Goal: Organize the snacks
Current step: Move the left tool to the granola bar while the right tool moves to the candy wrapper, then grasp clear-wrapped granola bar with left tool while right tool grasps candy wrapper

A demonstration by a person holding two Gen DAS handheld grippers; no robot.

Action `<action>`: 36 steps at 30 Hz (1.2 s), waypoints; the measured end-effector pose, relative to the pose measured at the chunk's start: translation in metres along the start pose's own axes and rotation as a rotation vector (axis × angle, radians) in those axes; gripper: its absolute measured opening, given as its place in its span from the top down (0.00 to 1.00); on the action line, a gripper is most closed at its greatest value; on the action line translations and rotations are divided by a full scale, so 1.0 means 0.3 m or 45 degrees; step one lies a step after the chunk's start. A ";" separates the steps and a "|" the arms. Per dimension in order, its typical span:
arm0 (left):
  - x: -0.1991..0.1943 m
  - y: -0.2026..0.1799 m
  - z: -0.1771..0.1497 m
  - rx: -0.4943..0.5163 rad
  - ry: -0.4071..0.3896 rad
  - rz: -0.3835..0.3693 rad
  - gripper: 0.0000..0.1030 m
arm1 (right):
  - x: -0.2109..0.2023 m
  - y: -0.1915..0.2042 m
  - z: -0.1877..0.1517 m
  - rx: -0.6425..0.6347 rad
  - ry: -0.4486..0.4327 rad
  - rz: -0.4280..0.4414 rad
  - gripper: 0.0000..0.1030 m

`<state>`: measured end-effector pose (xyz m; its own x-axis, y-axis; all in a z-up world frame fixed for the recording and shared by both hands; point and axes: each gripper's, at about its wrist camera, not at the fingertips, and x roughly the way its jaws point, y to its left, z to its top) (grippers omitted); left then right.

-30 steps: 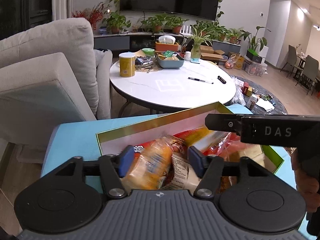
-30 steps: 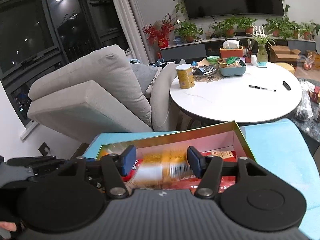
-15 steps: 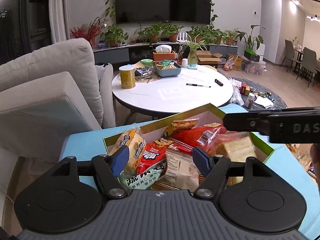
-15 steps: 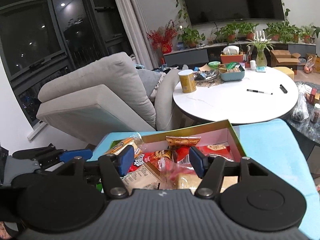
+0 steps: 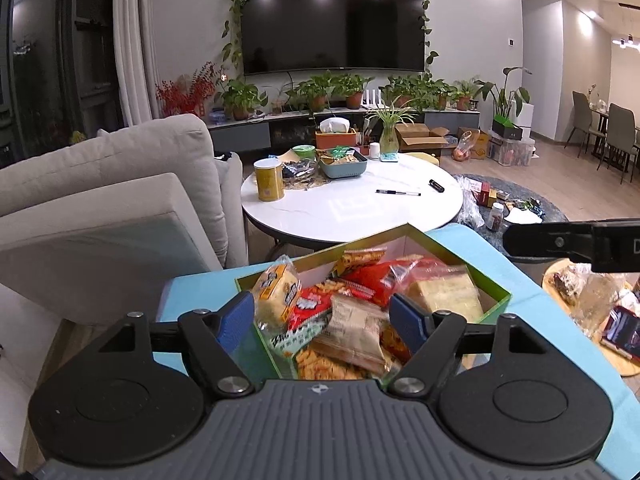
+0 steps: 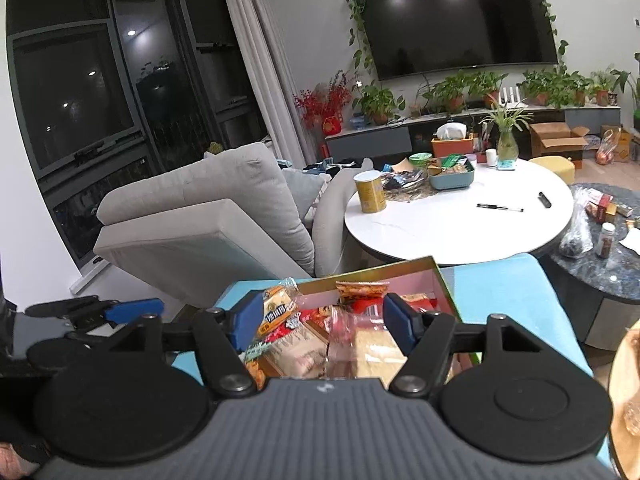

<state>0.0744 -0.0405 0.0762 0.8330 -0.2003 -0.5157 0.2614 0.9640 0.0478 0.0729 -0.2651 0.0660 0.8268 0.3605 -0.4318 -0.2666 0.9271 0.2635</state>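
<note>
The box (image 5: 494, 286), green-rimmed with a pale pink inside, sits on a light blue cloth (image 5: 472, 240) and serves as the landmark here. It is filled with snack packets lying loosely over one another.

At the box's left corner a yellow bun packet (image 5: 278, 290) leans up against the wall. Just right of it lies a red packet (image 5: 310, 306), and in front of that a tan wrapper (image 5: 354, 332) overlaps orange crackers (image 5: 320, 364) at the near edge. A clear bag of pale cake (image 5: 444, 294) fills the right side of the box. An orange packet (image 5: 362, 258) stands against the far wall.

The left gripper (image 5: 322, 316) hovers above the near side of the box, its blue pads apart and the jaws opening; nothing is pinched between them, the snacks lying below. The right gripper (image 6: 320, 322) hangs over the same box with its pads spread wide and not pressing on any packet. In the right wrist view the bun packet (image 6: 276, 310) sits just beside the left pad, and the cake bag (image 6: 376, 350) lies under the gap.

Beyond the box stands a round white table (image 5: 360, 216) carrying a yellow can (image 5: 269, 180), a teal tray (image 5: 344, 164) and a pen (image 5: 398, 192). Left of the box is a grey sofa (image 5: 120, 184). To the right of the box, a wooden plate (image 5: 560, 280) holds more wrapped items.
</note>
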 end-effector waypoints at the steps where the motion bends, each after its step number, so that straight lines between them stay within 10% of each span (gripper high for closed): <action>1: -0.015 -0.002 -0.013 0.003 0.004 0.002 0.30 | -0.010 0.000 -0.012 0.000 0.008 0.004 0.29; 27: -0.111 -0.082 -0.532 -0.010 0.495 -0.118 0.31 | -0.004 0.128 -0.485 -0.404 0.429 0.128 0.29; 36: -0.072 -0.058 -0.539 -0.042 0.521 -0.137 0.55 | -0.001 0.124 -0.522 -0.422 0.483 0.151 0.24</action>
<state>-0.0269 -0.0248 -0.0518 0.5375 -0.2208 -0.8138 0.3149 0.9478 -0.0492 -0.0149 -0.2147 -0.0593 0.5598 0.4197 -0.7145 -0.5411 0.8382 0.0684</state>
